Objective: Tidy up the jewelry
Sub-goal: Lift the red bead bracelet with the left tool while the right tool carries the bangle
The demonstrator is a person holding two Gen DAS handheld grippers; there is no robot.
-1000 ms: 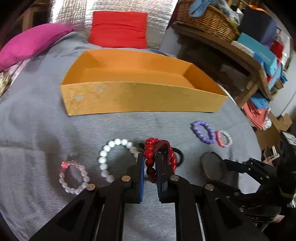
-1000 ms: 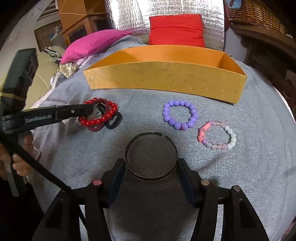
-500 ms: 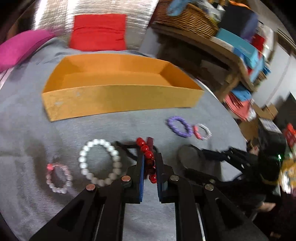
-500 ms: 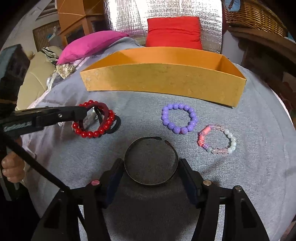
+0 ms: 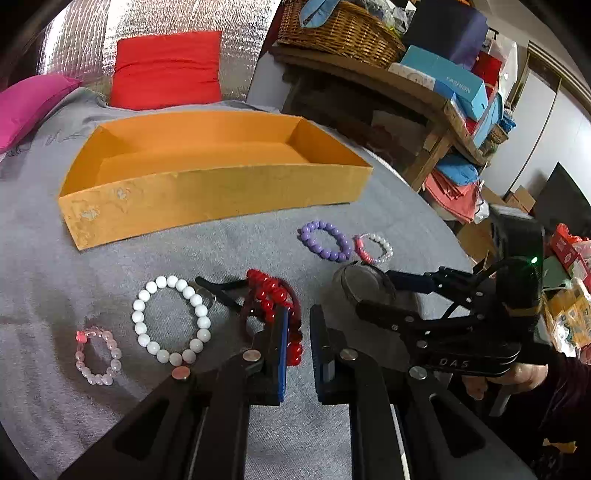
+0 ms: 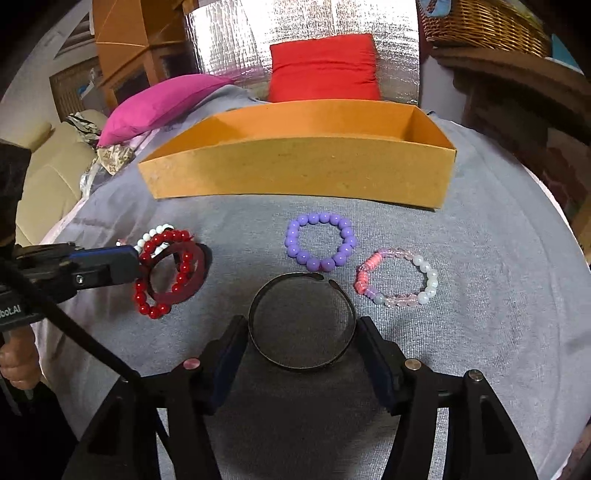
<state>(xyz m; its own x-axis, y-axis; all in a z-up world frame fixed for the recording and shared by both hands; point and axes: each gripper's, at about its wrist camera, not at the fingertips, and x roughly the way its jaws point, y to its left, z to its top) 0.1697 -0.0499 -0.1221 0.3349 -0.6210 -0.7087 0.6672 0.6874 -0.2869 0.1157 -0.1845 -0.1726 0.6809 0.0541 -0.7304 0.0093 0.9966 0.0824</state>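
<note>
My left gripper (image 5: pixel 297 325) is shut on a red bead bracelet (image 5: pixel 271 295) and a dark red bangle (image 6: pixel 177 273), held just above the grey cloth. It also shows in the right wrist view (image 6: pixel 136 262). My right gripper (image 6: pixel 301 332) is closed on a black open cuff bangle (image 6: pixel 301 321), one finger on each side. An empty orange box (image 5: pixel 207 184) lies beyond. A white bead bracelet (image 5: pixel 170 321), a pale pink bracelet (image 5: pixel 98 354), a purple bracelet (image 6: pixel 319 242) and a pink-white bracelet (image 6: pixel 397 277) lie on the cloth.
The grey cloth (image 5: pixel 37 280) covers a round surface that drops off at the right. A red cushion (image 5: pixel 166 70) and a magenta pillow (image 6: pixel 162 103) lie behind the box. A wooden shelf with a basket (image 5: pixel 340 33) stands at right.
My left gripper has lifted the red bracelet and dark bangle off the cloth and drawn them back and to the right. The right gripper has stayed around the black cuff.
</note>
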